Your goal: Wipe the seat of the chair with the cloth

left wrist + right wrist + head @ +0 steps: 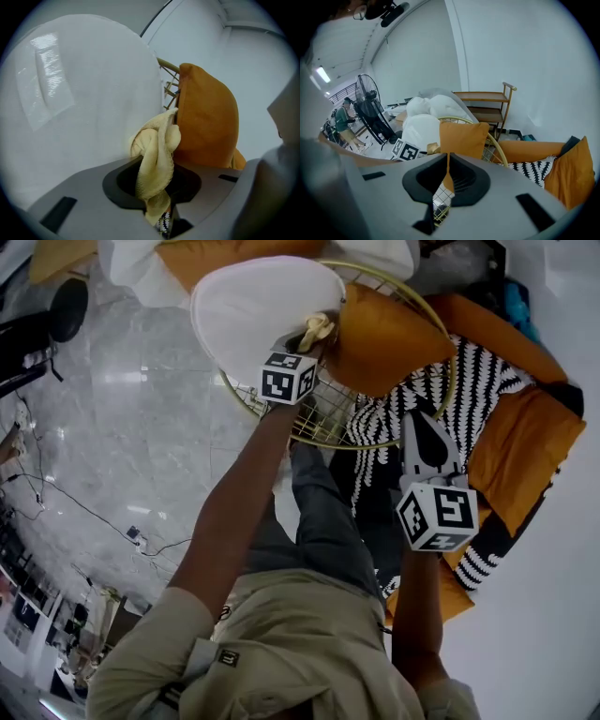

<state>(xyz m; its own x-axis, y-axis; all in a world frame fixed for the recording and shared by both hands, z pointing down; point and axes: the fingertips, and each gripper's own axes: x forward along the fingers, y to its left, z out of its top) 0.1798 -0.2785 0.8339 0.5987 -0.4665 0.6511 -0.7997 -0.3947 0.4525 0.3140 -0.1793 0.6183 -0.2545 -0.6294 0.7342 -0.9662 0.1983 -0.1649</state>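
The chair is a round gold wire frame (448,343) with a mesh seat (323,418); a white cushion (258,301) and an orange cushion (384,334) lie in it. My left gripper (309,341) is shut on a pale yellow cloth (318,330), held over the gap between the two cushions. In the left gripper view the cloth (157,150) bunches out of the left gripper (157,185), touching the white cushion (75,93) beside the orange cushion (206,112). My right gripper (422,420) hangs shut and empty right of the chair; its own view shows the right gripper (446,173).
A black-and-white patterned throw (478,390) and orange sofa cushions (525,442) lie to the right. Cables (94,514) run over the marble floor at left. A wooden shelf (487,105), a standing fan (370,110) and a person (344,119) are farther off.
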